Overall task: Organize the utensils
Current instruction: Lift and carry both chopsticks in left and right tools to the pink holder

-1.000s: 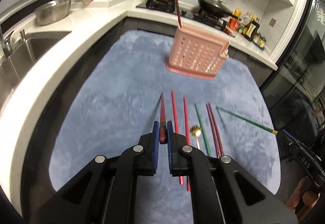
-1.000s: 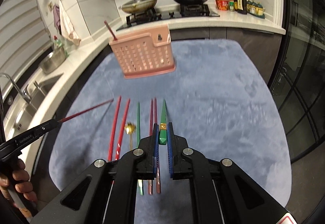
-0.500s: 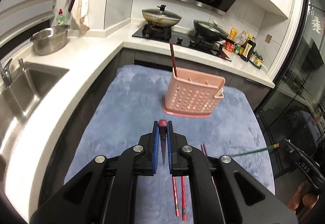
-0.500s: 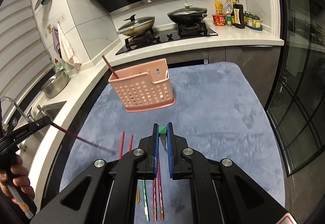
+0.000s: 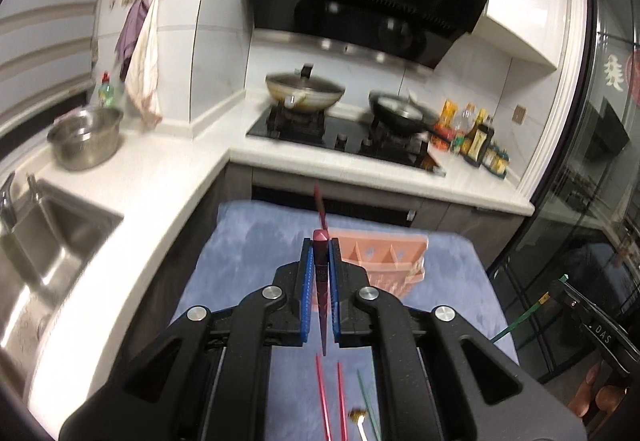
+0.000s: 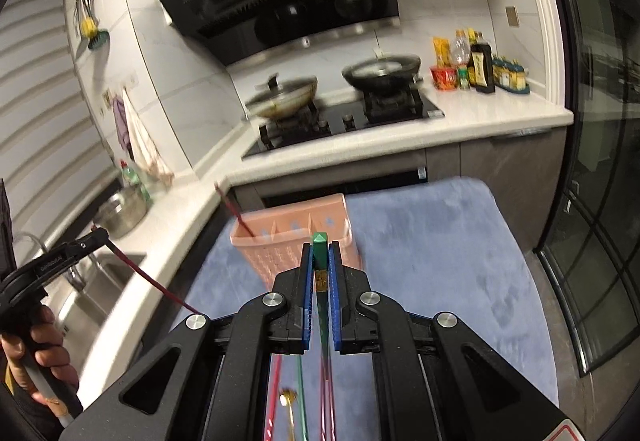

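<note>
Chopsticks (image 5: 321, 273) clamped in raised claws (image 6: 320, 261)

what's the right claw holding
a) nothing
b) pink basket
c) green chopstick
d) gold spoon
c, in the right wrist view the right claw is shut on a green chopstick, its blunt end poking out between the blue pads.

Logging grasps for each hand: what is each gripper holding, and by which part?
The left gripper clamps a dark red chopstick near its thick end. The right gripper clamps a green chopstick near its thick end too.
</note>
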The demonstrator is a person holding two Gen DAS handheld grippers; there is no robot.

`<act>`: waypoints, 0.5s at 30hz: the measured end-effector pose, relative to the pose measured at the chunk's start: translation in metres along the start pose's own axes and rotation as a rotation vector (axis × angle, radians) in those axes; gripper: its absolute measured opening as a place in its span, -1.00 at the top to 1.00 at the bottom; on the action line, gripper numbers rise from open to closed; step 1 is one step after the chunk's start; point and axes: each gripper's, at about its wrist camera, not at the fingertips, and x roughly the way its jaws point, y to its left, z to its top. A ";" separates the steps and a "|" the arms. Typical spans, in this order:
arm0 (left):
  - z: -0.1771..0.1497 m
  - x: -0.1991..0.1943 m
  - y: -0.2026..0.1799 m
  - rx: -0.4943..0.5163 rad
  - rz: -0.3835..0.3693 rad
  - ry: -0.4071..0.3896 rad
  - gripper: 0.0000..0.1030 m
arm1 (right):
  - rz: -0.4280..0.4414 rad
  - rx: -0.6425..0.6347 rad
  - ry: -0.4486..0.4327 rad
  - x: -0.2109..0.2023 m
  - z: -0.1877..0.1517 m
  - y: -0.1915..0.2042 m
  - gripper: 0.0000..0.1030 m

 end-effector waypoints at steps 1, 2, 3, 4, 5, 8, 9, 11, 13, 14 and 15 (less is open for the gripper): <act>0.007 0.001 -0.002 0.003 0.000 -0.018 0.87 | 0.005 0.000 -0.014 0.001 0.007 0.002 0.86; 0.014 0.001 -0.004 0.006 0.000 -0.033 0.87 | 0.011 -0.002 -0.030 0.003 0.015 0.004 0.86; 0.024 0.003 -0.006 0.007 -0.004 -0.051 0.87 | 0.018 -0.005 -0.055 0.005 0.026 0.007 0.86; 0.032 0.004 -0.008 0.006 -0.008 -0.070 0.87 | 0.021 -0.006 -0.068 0.007 0.033 0.009 0.86; 0.038 0.004 -0.009 0.007 -0.008 -0.083 0.87 | 0.027 -0.007 -0.085 0.010 0.043 0.012 0.86; 0.059 0.009 -0.014 0.011 -0.011 -0.123 0.87 | 0.053 -0.001 -0.127 0.020 0.068 0.018 0.86; 0.065 0.012 -0.016 0.013 -0.013 -0.138 0.87 | 0.056 -0.002 -0.141 0.024 0.076 0.021 0.86; 0.074 0.017 -0.018 0.013 -0.014 -0.154 0.87 | 0.059 -0.010 -0.158 0.031 0.088 0.026 0.86; 0.082 0.026 -0.021 0.013 -0.009 -0.167 0.87 | 0.064 -0.014 -0.170 0.041 0.099 0.031 0.86; 0.084 0.032 -0.022 0.013 -0.009 -0.166 0.87 | 0.066 -0.015 -0.171 0.048 0.103 0.033 0.86; 0.087 0.040 -0.022 0.008 -0.008 -0.163 0.87 | 0.066 -0.016 -0.171 0.053 0.106 0.035 0.86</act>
